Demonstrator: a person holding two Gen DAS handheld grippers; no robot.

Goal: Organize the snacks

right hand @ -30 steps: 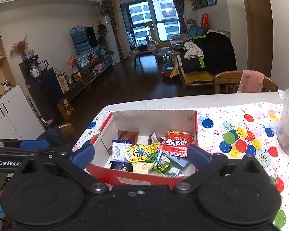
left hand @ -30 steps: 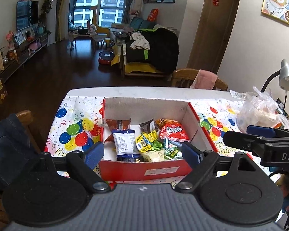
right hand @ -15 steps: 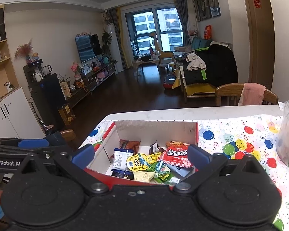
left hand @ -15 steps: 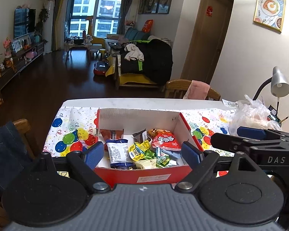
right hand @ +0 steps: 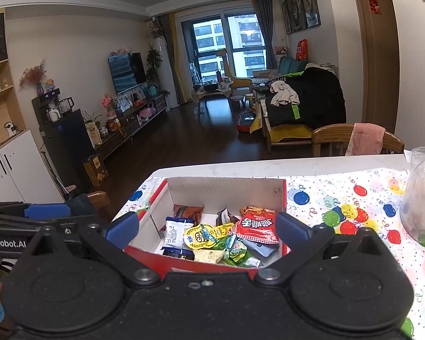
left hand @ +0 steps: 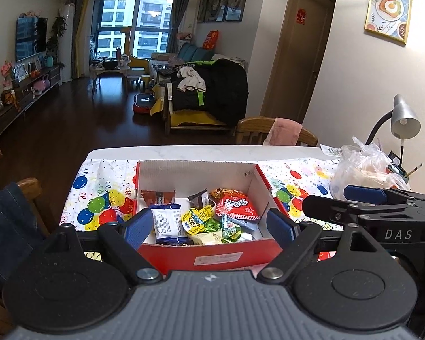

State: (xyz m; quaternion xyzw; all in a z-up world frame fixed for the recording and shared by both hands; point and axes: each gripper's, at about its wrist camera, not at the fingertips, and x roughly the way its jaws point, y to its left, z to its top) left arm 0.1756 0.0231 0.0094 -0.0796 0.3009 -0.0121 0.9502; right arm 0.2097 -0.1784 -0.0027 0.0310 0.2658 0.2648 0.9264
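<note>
A red cardboard box [left hand: 212,257] with a white inside sits on the balloon-print tablecloth [left hand: 99,198], and all the snacks lie in it. The left gripper [left hand: 209,228] hangs over the box's near wall with its blue pads spread wide, one by each near corner, gripping nothing. The right gripper [right hand: 208,231] hovers over the same near wall, equally wide and empty. Inside the box, a red packet with white lettering [left hand: 236,205] lies toward the right wall, a yellow minion-face sachet [left hand: 197,218] in the middle, a white and blue packet [left hand: 167,221] left of that, and a brown packet [left hand: 158,197] near the far-left corner. Green wrapped sweets [left hand: 226,228] sit by the near wall. A clear plastic bag [left hand: 362,167] stands well to the right of the box.
</note>
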